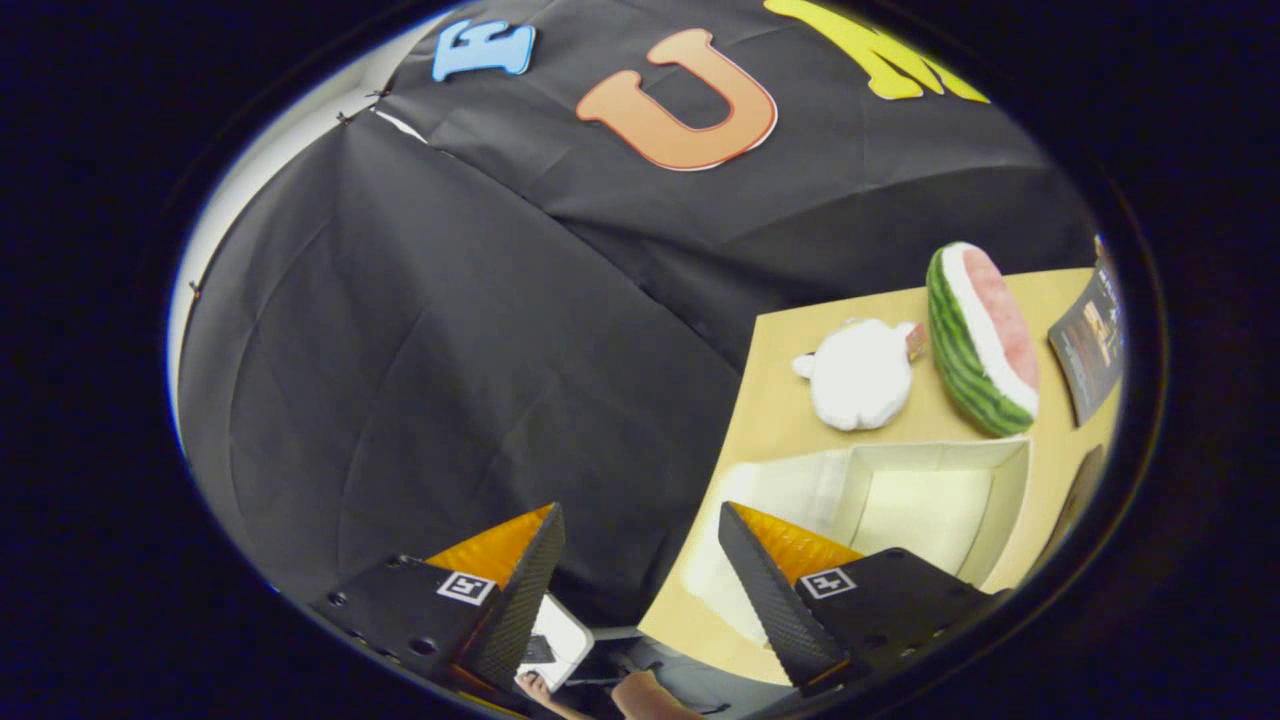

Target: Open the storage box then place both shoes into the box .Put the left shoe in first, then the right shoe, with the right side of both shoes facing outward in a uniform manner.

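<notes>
My gripper (640, 520) is open, with nothing between its fingers, and hangs out past the table's left edge over the dark cloth. Ahead and right of the right finger (770, 590) lies the white storage box (1005, 500) on the tan table (770, 400). It is open, its lid flap (790, 490) folded out toward my fingers, and its inside looks bare.
Beyond the box on the table lie a white plush toy (860, 375) and a watermelon-slice cushion (980, 340). A dark booklet (1090, 340) sits at the table's far right. Below my fingers a person's feet (600, 695) and a white device (555, 640) show.
</notes>
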Action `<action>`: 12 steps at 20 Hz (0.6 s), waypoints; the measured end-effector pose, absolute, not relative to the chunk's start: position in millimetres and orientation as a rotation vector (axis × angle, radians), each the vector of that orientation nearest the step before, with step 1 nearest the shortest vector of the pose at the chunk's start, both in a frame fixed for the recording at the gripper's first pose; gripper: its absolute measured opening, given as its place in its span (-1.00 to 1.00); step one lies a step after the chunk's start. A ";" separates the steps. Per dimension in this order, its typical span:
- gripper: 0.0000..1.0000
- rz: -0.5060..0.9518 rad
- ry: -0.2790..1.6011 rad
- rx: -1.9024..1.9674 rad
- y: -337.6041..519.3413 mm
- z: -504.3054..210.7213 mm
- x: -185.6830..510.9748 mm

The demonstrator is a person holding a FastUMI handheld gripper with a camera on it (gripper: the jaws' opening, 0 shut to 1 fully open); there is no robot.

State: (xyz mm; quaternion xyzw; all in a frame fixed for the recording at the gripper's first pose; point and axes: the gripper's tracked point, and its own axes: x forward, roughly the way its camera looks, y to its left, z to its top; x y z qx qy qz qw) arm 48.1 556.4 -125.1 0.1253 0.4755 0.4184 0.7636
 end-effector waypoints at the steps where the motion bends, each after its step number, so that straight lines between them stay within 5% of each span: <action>1: 0.89 0.900 1.014 0.248 541.8 -124.8 55.3; 12: 0.90 0.574 0.963 -0.068 261.9 -204.5 145.7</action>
